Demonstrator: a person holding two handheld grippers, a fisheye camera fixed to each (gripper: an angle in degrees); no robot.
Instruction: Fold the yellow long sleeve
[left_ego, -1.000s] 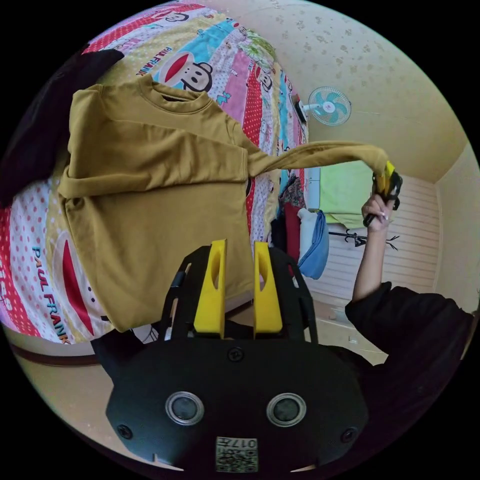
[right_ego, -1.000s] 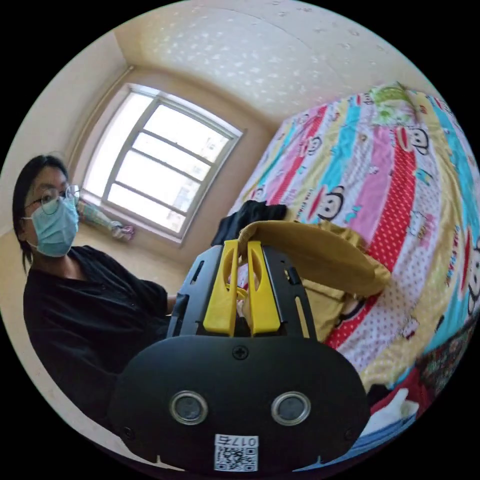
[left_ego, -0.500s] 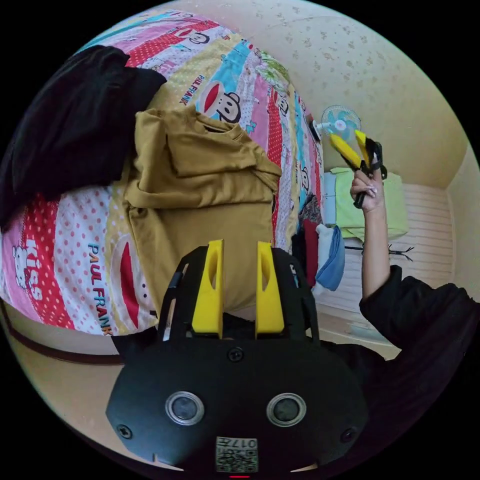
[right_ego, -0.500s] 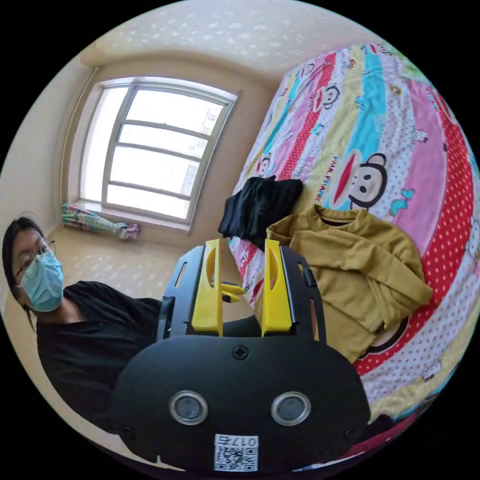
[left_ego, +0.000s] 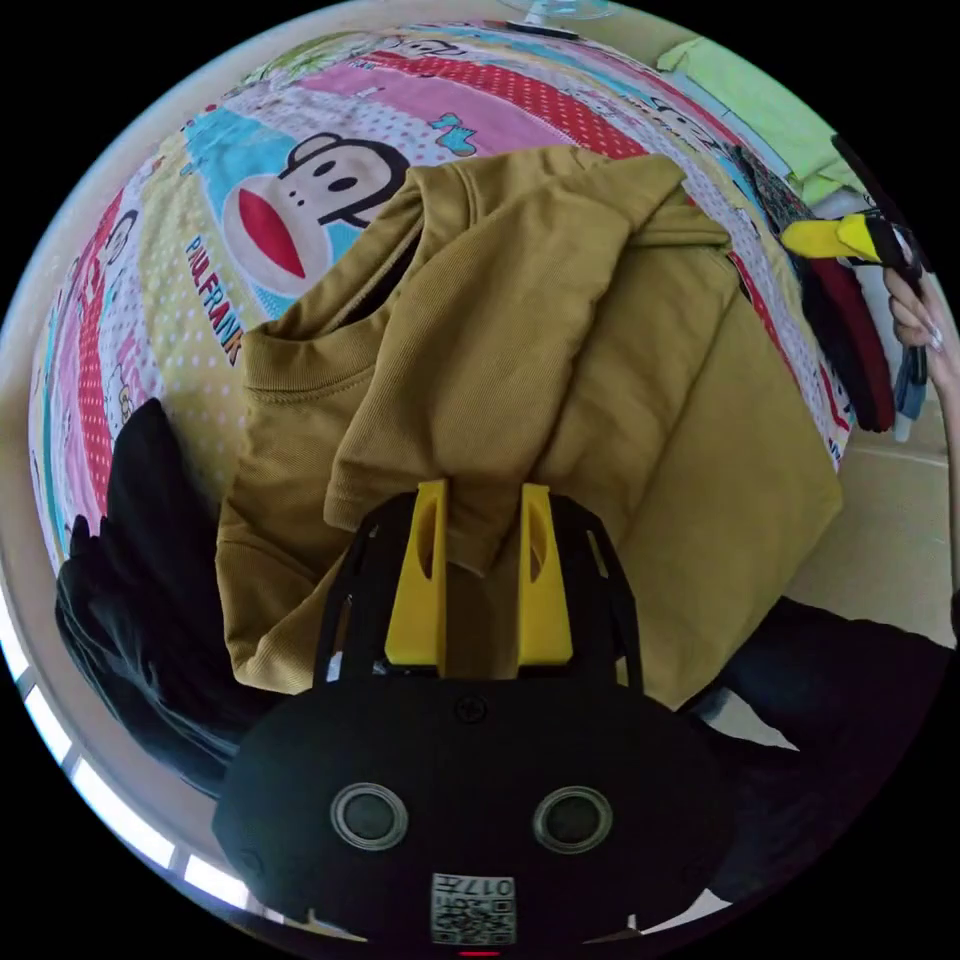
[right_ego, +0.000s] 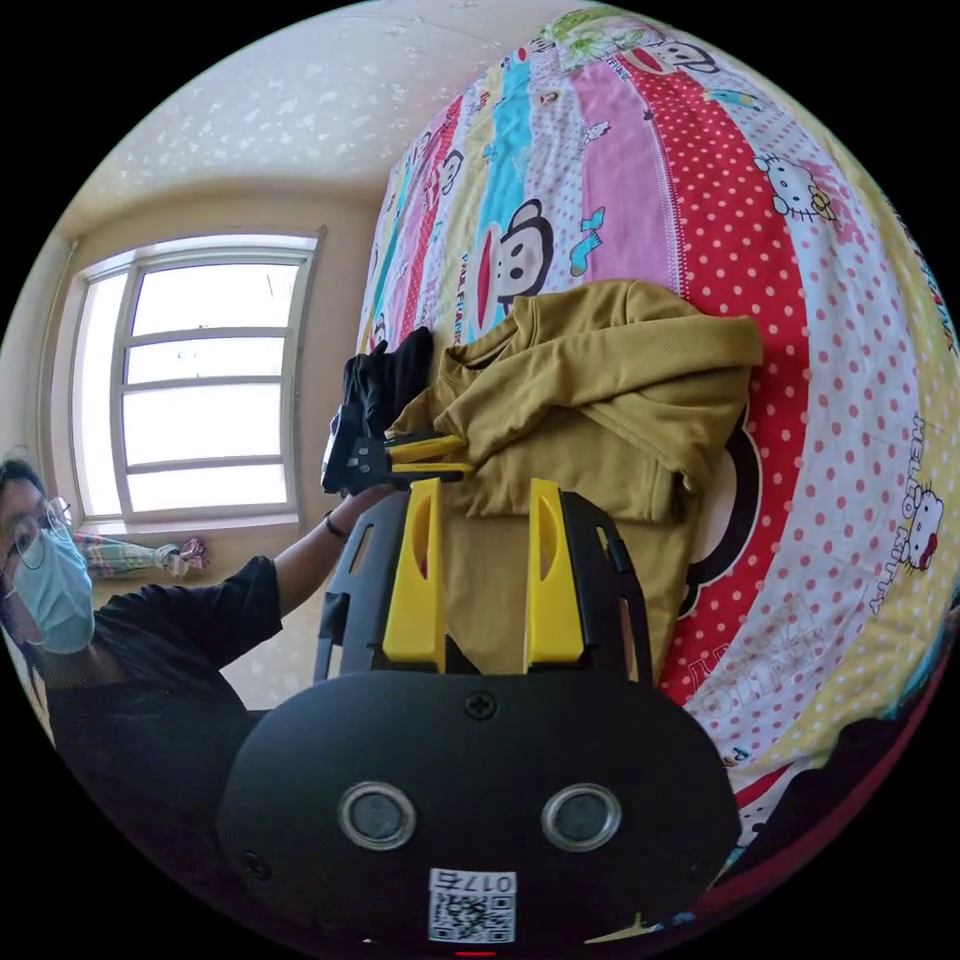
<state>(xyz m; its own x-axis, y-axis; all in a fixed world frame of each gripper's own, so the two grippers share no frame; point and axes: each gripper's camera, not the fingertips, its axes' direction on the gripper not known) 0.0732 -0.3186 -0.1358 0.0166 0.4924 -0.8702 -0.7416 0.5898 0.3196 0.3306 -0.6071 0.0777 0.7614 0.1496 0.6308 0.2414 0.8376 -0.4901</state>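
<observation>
Black garment (left_ego: 140, 560) crowds 1 side of the yellow shirt (left_ego: 560, 400).

Bed (left_ego: 150, 240) with a bright cartoon-print cover in striped and dotted bands. Yellow shirt (left_ego: 560, 330) lies on the cover near the bed's front edge, collar away from that edge, both sleeves folded over the body, hem reaching past the edge. Black garment (left_ego: 150, 560) bunched on the cover just beside the shirt, touching its side.

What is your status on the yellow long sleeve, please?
Left tongs open over the shirt's cuff. Right tongs open, holding nothing. Both sleeves lie across the chest. Black garment touches the shirt's edge.
</observation>
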